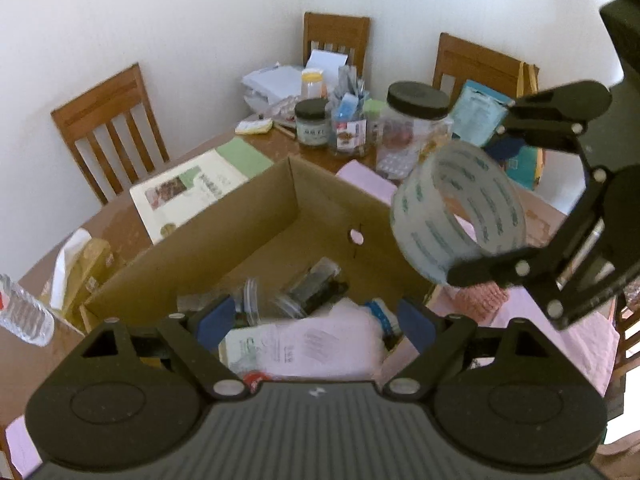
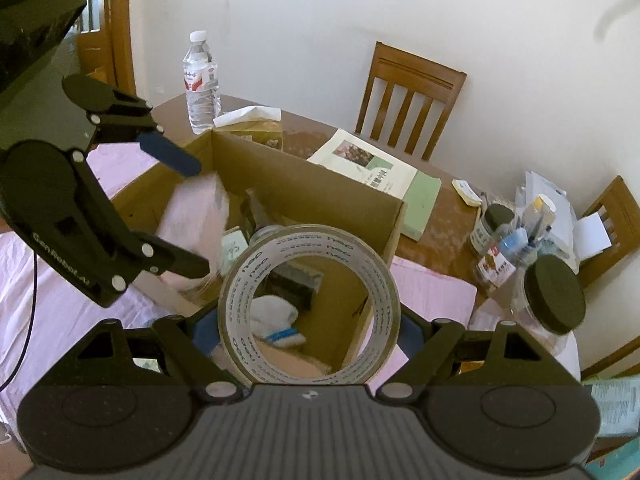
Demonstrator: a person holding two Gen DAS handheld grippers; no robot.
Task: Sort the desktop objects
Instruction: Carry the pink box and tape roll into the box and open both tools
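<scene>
Table [image 2: 440,236]: brown, cluttered along far edge.
Cardboard box [image 1: 256,220]: open, mid-table, holding pouches and clutter.
Left gripper [image 1: 316,322]: over box, jaws apart, holding nothing.
Right gripper [image 2: 308,330]: jaws clamped on tape roll [image 1: 456,212], above box's right edge.

Left claw [image 1: 316,326]: matte black body, ribbed grey top plate, two round black discs at lower left and lower right of frame.
Left claw fingers [image 1: 218,316]: black linkage arms, blue pads, silver rivets at joints.
Right claw [image 2: 308,330]: same black build, small white logo on ribbed plate.
Marking: white "GenRobot.AI" lettering on the left claw's side, left of right wrist frame.
Cable: thin black cable, far left edge.
</scene>
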